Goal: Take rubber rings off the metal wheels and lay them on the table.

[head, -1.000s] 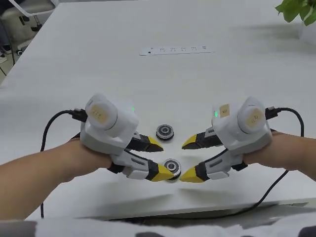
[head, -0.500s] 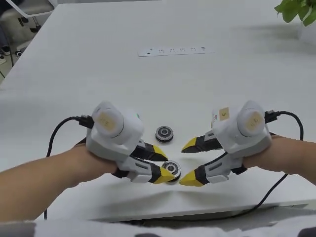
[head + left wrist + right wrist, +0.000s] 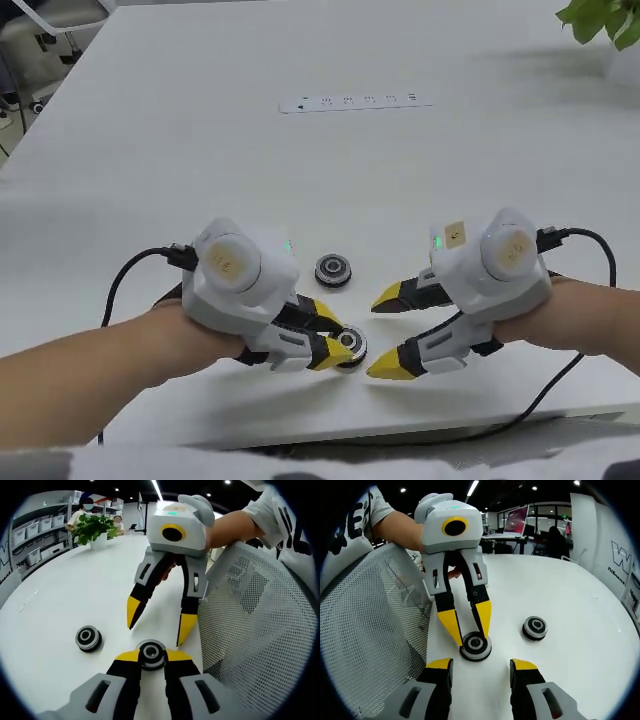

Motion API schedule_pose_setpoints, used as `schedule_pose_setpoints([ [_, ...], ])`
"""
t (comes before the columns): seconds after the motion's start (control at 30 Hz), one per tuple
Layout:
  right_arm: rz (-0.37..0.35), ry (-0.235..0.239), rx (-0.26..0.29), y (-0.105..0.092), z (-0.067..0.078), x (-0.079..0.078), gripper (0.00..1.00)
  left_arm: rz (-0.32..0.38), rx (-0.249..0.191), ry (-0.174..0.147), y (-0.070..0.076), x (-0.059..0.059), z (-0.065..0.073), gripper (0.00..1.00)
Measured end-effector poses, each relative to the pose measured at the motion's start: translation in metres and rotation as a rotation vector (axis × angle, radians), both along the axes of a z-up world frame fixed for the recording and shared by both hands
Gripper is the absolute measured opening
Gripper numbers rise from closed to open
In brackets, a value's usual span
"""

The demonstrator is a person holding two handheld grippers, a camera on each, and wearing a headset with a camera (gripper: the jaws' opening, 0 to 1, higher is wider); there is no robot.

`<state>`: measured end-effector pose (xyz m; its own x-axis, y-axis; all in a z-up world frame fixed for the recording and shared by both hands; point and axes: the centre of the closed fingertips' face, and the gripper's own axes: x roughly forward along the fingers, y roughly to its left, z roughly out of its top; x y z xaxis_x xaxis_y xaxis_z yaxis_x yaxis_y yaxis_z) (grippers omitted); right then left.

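Two metal wheels with black rubber rings lie on the white table (image 3: 200,150). The near wheel (image 3: 350,343) (image 3: 151,654) (image 3: 475,646) sits between the yellow tips of my left gripper (image 3: 336,340) (image 3: 152,656), which is shut on its sides. The far wheel (image 3: 333,270) (image 3: 88,638) (image 3: 535,628) lies free a little beyond it. My right gripper (image 3: 388,334) (image 3: 481,665) faces the left one from the right, open, with its tips just short of the near wheel and nothing between them.
A white power strip (image 3: 356,102) lies further back on the table. A plant (image 3: 600,20) stands at the far right corner. The table's front edge (image 3: 330,435) runs just under both grippers, with a mesh chair (image 3: 250,620) behind it.
My left gripper has moved right and lowered, and its jaws have closed from open onto the near wheel. The right gripper has hardly moved.
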<state>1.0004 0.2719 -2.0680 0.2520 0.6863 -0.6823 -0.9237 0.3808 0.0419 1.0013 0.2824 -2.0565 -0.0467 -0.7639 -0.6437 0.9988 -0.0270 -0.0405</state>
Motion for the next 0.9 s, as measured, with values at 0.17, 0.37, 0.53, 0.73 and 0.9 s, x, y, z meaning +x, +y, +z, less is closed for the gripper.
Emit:
schedule_pose_setpoints([
  [0.17,0.003,-0.001,0.003,0.003,0.001,0.001,0.43,-0.023,0.01,-0.072,-0.001,0.001,-0.001,0.1],
  [0.37,0.008,-0.007,0.009,0.007,0.002,0.002,0.42,-0.013,0.002,-0.08,-0.001,0.001,-0.001,0.09],
  [0.53,0.009,-0.002,0.014,0.01,0.001,0.002,0.4,-0.014,0.0,-0.081,-0.001,0.002,-0.001,0.09],
  [0.73,0.002,0.008,0.028,0.013,-0.001,0.002,0.36,-0.012,-0.005,-0.089,-0.001,0.001,-0.001,0.09],
  [0.9,-0.003,0.012,0.044,0.017,-0.003,0.0,0.32,-0.004,-0.005,-0.083,-0.001,0.002,-0.001,0.09],
])
